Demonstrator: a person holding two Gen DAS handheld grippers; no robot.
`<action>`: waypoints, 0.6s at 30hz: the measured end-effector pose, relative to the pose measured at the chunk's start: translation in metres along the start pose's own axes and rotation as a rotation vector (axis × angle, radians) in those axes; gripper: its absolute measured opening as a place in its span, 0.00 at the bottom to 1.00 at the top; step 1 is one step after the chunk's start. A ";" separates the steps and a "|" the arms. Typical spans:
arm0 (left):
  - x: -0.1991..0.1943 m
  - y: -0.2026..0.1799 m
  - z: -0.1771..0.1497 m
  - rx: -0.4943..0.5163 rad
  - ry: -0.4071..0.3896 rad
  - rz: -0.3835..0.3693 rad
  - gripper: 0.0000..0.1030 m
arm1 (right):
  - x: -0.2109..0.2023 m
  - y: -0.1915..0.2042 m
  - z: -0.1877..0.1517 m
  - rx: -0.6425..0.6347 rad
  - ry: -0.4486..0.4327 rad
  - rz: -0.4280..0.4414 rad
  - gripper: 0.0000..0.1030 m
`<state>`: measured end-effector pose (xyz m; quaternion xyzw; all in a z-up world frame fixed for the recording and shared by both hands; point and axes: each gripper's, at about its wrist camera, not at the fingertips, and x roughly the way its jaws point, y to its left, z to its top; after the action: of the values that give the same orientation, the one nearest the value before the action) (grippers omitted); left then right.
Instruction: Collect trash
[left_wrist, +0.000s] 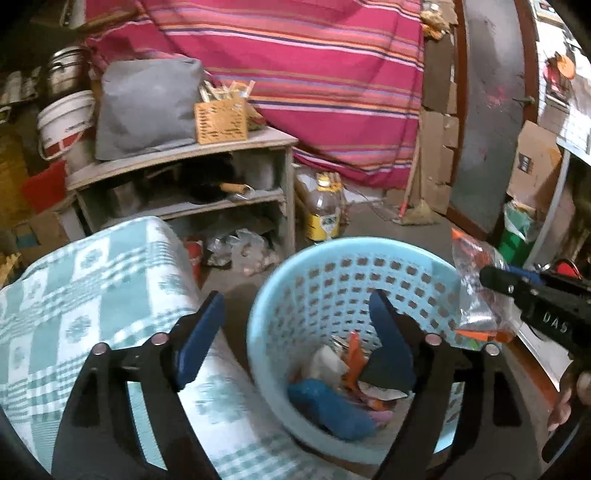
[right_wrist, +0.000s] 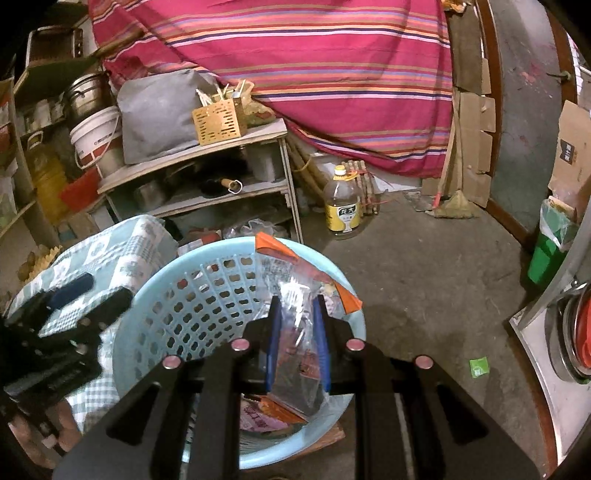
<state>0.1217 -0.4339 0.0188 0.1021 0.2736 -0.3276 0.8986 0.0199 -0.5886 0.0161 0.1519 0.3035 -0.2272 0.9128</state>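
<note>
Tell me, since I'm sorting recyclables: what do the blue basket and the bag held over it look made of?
The basket looks like moulded plastic, matte pale blue, going by its uniform grid of holes and smooth rim. The bag in the right gripper seems thin clear plastic film with orange print: it crinkles and glints.

1. The basket (right_wrist: 177, 306) has its near rim hidden behind the right gripper (right_wrist: 297, 343) in the right wrist view.
2. The trash in the basket bottom (left_wrist: 332, 398) is blurred; single pieces cannot be told apart.
3. The clear bag (right_wrist: 295, 306) hides its lower end behind the fingers.
4. The small green scrap (right_wrist: 479, 367) on the floor is too small to identify.
5. The hand (left_wrist: 576, 398) is cut off by the picture's edge.
</note>
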 end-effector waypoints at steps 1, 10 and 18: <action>-0.005 0.007 0.001 -0.009 -0.010 0.026 0.82 | 0.000 0.002 0.000 -0.003 0.001 0.000 0.18; -0.043 0.062 0.003 -0.061 -0.062 0.160 0.91 | 0.008 0.037 0.002 -0.063 -0.008 -0.014 0.21; -0.080 0.106 -0.004 -0.082 -0.091 0.252 0.93 | 0.009 0.059 0.003 -0.067 -0.038 -0.048 0.64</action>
<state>0.1371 -0.3086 0.0608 0.0836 0.2308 -0.2050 0.9475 0.0576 -0.5426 0.0216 0.1095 0.2973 -0.2415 0.9173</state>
